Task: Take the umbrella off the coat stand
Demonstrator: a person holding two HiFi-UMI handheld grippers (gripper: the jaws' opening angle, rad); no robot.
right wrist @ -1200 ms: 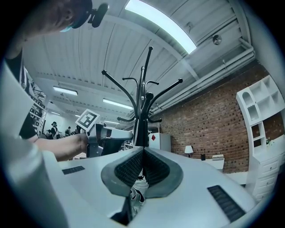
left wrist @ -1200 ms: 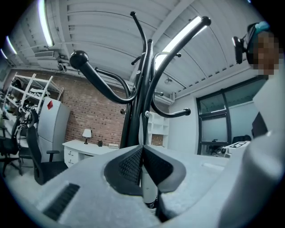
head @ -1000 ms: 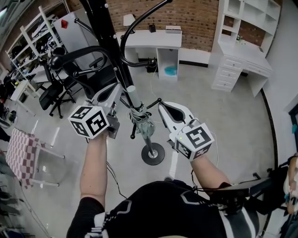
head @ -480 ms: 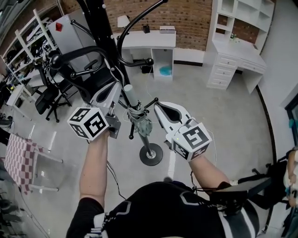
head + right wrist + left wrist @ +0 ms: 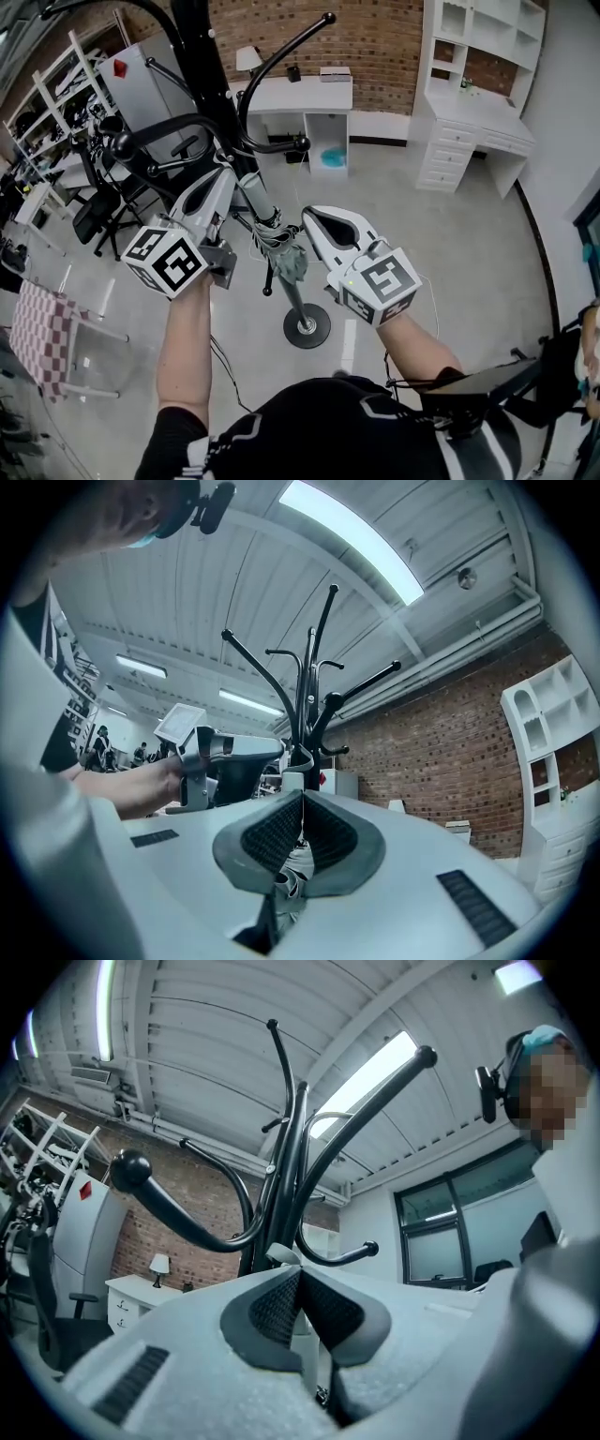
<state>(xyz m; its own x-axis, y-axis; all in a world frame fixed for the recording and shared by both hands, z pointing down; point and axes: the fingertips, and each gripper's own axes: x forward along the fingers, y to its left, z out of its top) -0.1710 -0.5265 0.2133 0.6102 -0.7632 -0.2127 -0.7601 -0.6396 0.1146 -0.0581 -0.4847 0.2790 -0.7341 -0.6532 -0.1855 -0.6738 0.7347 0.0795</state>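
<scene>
The folded grey-green umbrella [image 5: 286, 251] hangs beside the black coat stand [image 5: 202, 47], above the stand's round base [image 5: 307, 326]. My left gripper [image 5: 228, 169] is at the umbrella's pale handle end, under a curved hook. Its pads [image 5: 281, 1302] are pressed together, with a pale strip of the umbrella's strap [image 5: 305, 1335] between the jaws. My right gripper [image 5: 312, 217] sits against the umbrella's right side. It is shut [image 5: 302, 803], and bunched umbrella fabric [image 5: 292, 869] shows between its jaws. The handle [image 5: 292, 782] and the stand's hooks [image 5: 307, 705] rise just beyond.
A white desk [image 5: 300, 89] and brick wall lie behind the stand, with white drawers and shelves [image 5: 469, 122] at the right. Black office chairs [image 5: 103, 192] and a grey cabinet [image 5: 141, 70] crowd the left. A checked cloth [image 5: 37, 309] sits low left.
Both grippers have risen with the umbrella toward the stand's hooks. The left gripper has swung up and left, and the umbrella's handle now leans further left.
</scene>
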